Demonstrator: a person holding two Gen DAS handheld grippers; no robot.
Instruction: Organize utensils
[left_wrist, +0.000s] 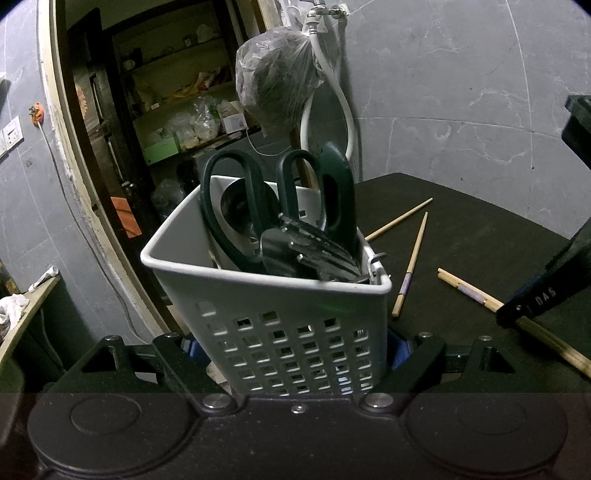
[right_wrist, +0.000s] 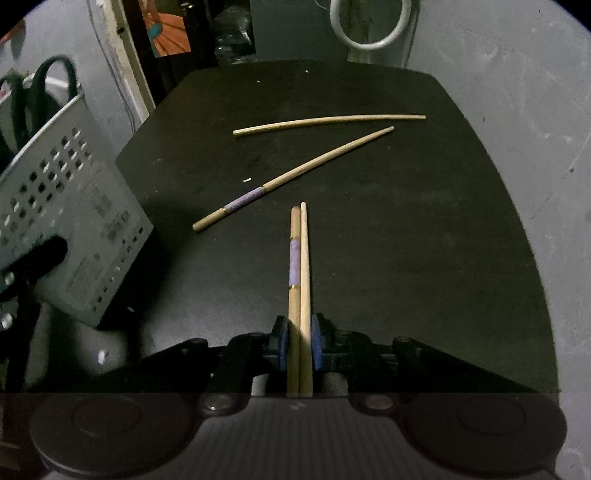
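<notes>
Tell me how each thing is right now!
White perforated plastic caddy: tilted, clamped in left gripper jaws.
Green-handled scissors: standing handles-up in caddy.
Two wooden chopsticks, one purple-banded: side by side, pinched in right gripper jaws.
Purple-banded chopstick: lying loose on black table.
Plain chopstick: lying loose on table.

Right gripper (right_wrist: 299, 343) clamps two chopsticks (right_wrist: 300, 266); two more chopsticks (right_wrist: 295, 177) loose on table (right_wrist: 424, 240).
</notes>
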